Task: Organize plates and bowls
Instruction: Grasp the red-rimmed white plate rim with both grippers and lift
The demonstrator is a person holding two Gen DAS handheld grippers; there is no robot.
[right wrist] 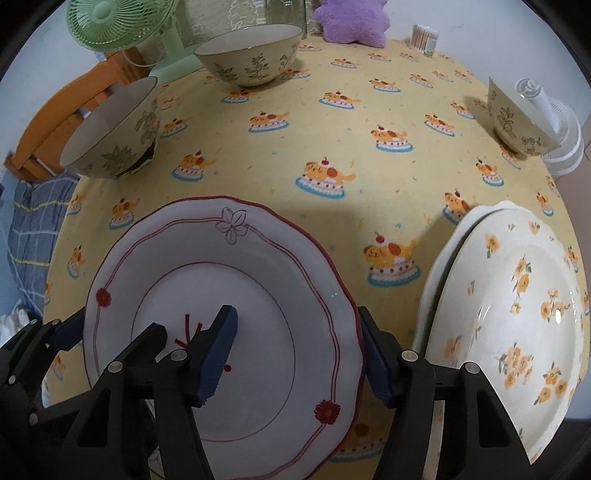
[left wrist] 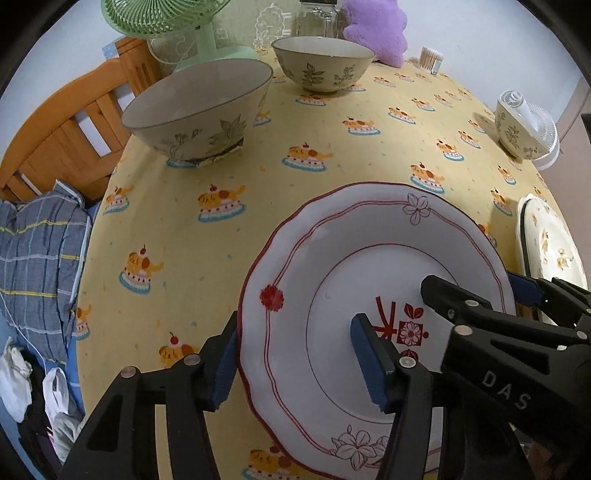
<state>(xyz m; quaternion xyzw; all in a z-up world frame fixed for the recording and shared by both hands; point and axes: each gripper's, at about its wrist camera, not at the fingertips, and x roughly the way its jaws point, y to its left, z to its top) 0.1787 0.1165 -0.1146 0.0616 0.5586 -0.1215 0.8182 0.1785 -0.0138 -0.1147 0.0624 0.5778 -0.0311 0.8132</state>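
Observation:
A white plate with a red scalloped rim (left wrist: 332,266) (right wrist: 229,258) lies on the yellow tablecloth near the front edge. My left gripper (left wrist: 295,319) straddles its left rim, outer pad against the edge and inner finger on the plate's well, closed on it. My right gripper (right wrist: 297,312) straddles the opposite rim with its jaws apart, the outer pad beside the edge and the inner finger over the well. Each gripper also shows in the other's view: right gripper (left wrist: 476,284), left gripper (right wrist: 62,328). Three leaf-patterned bowls stand apart: left (left wrist: 195,107), far middle (left wrist: 321,62), right (left wrist: 513,129).
A cream plate with orange flowers (right wrist: 517,314) rests on another cream plate (right wrist: 441,251) at the right. A green fan (right wrist: 110,22), a purple plush (right wrist: 351,18) and a swab jar (right wrist: 424,37) line the back. A white fan (right wrist: 561,140) stands beyond the right edge, a wooden chair (left wrist: 74,122) to the left.

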